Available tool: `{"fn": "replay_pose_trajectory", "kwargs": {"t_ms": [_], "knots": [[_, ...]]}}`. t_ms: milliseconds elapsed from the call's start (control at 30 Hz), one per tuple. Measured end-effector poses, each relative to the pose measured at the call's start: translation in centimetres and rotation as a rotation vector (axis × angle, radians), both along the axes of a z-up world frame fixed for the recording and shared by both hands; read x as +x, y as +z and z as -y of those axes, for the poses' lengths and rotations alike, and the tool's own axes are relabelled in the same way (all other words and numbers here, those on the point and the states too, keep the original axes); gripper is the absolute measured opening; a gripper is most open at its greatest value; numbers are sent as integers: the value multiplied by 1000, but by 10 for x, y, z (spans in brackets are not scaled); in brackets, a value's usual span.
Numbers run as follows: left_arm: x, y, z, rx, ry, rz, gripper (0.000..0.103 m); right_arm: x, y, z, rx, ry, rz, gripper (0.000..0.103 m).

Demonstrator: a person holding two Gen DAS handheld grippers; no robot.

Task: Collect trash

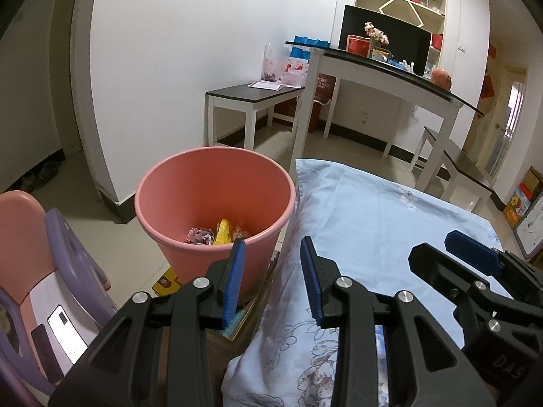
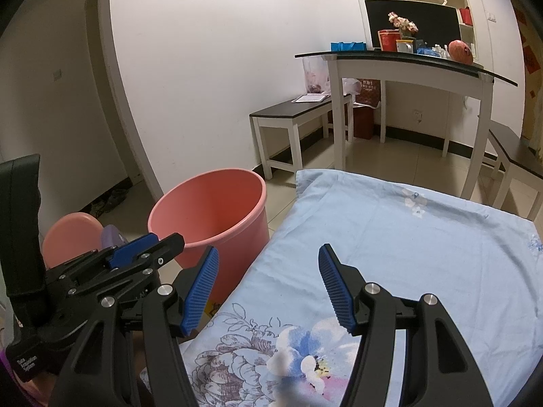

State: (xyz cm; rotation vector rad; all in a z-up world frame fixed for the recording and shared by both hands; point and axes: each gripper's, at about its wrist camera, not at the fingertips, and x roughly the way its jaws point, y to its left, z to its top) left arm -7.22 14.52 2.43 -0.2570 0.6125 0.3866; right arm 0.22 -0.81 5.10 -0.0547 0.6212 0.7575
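Both tongs, left [image 1: 273,278] and right [image 2: 268,286], gape empty; wrappers [image 1: 217,234] fill bucket [image 1: 176,183].

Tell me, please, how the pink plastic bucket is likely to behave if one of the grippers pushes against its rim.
The pink plastic bucket is probably light: only a few crumpled wrappers lie at its bottom. It tapers toward a narrower base, so a push at the rim may tip it rather than slide it. Its thin rim would likely flex a little.

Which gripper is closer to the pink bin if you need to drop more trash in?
Probably the left hand-held gripper. It sits open right at the pink bin, where wrappers lie at the bottom. The right hand-held gripper, also open and empty, is over the blue floral cloth, farther from the bin.
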Motion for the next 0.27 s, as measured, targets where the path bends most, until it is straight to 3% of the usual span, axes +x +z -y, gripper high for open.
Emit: {"fn": "replay_pose_trajectory", "kwargs": {"t_ms": [267], "knots": [[4, -1, -2, -11, 2, -17, 34, 1, 0, 0, 0, -1, -4, 61]]}}
